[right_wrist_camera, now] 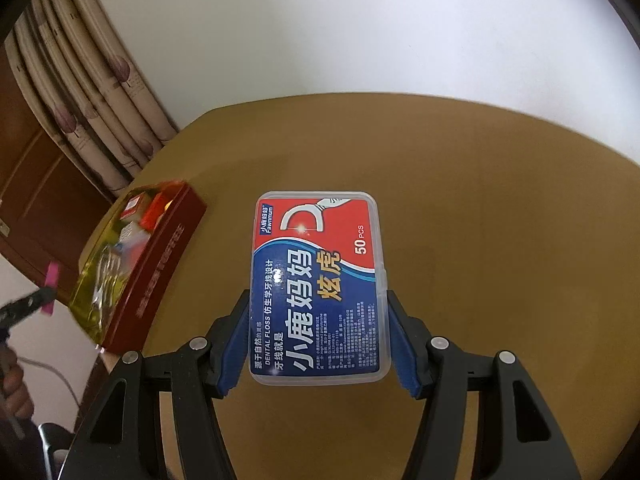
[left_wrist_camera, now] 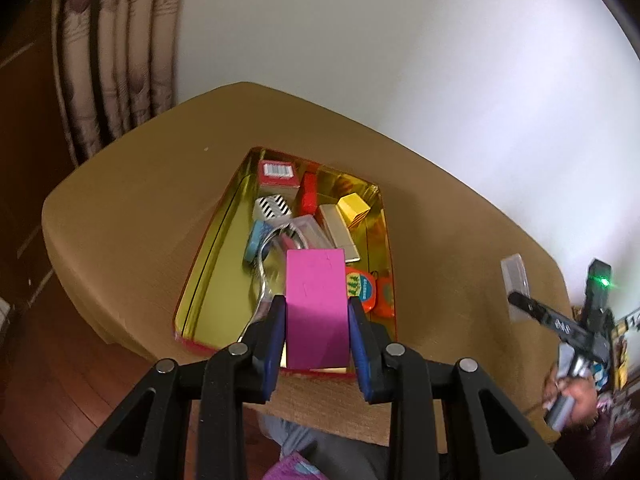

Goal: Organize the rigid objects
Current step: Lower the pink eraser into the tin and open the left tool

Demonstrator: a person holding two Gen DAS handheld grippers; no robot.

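My left gripper [left_wrist_camera: 317, 304] is shut on a flat pink block [left_wrist_camera: 316, 304] and holds it above the near end of a red tin with a gold inside [left_wrist_camera: 212, 264]. The tin holds several small items: a barcode box [left_wrist_camera: 279, 174], a yellow box [left_wrist_camera: 353, 207], a striped box [left_wrist_camera: 273, 207], a metal spoon [left_wrist_camera: 262, 276]. My right gripper [right_wrist_camera: 318, 312] is shut on a clear dental floss box with a blue and red label [right_wrist_camera: 320, 284], held above the bare table. The right gripper also shows at the far right of the left wrist view [left_wrist_camera: 520, 296].
The tan table [right_wrist_camera: 460, 200] has rounded edges, a white wall behind it and curtains [left_wrist_camera: 116, 60] at the back left. The red tin [right_wrist_camera: 160, 260] stands left of the right gripper. The left gripper with the pink block [right_wrist_camera: 51, 286] shows at the far left.
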